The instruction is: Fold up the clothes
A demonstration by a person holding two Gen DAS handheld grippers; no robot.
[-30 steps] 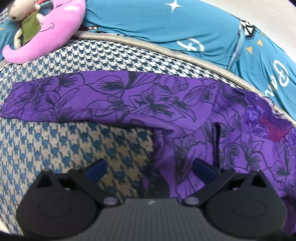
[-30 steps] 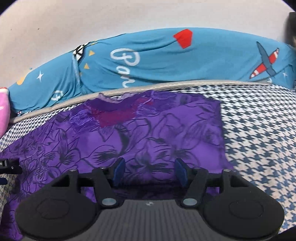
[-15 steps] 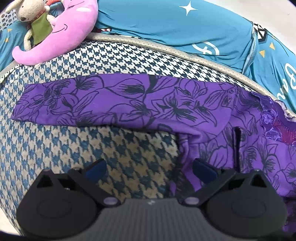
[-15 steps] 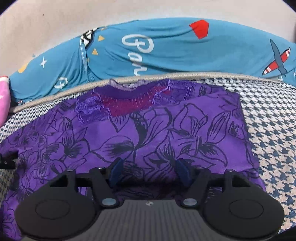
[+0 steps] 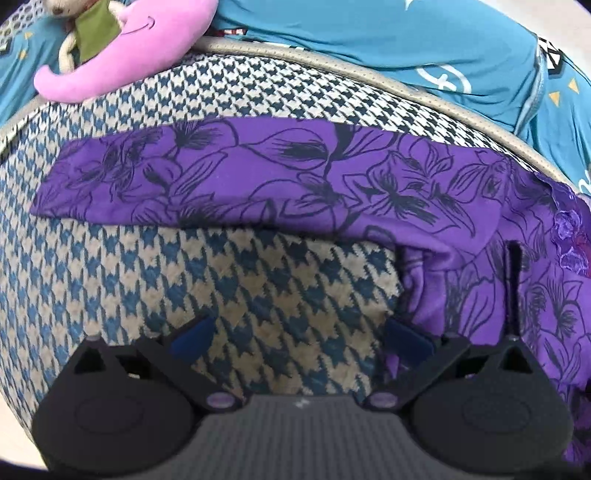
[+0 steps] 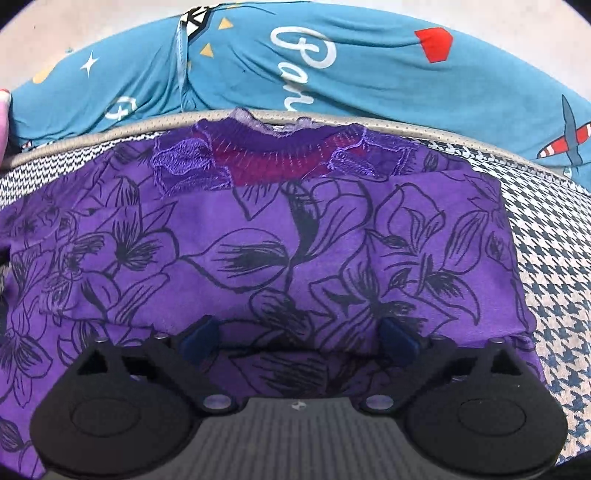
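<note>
Left wrist view: your left gripper hangs with its jaws spread wide and nothing between them, over bare houndstooth cushion. The purple top lies flat on that cushion to the right, and its sleeve runs straight out to the left across the cushion — not folded in at all. Your right-hand pad sits just at the edge of the top's side, near the armpit, but grips no cloth. A pink plush rests at the cushion's far edge, and teal bedding lies beyond.

Right wrist view: your right gripper is likewise spread and empty, low over the body of the top. The neckline points away from you, close to the cushion's beige piping. On this side the top ends in a straight edge with no sleeve showing; whether it is tucked under I cannot tell.

By my reading you are early in the fold. The left sleeve needs bringing across the body, then the body needs folding up — and a fold near your gripper suggests the hem may be partly turned.
</note>
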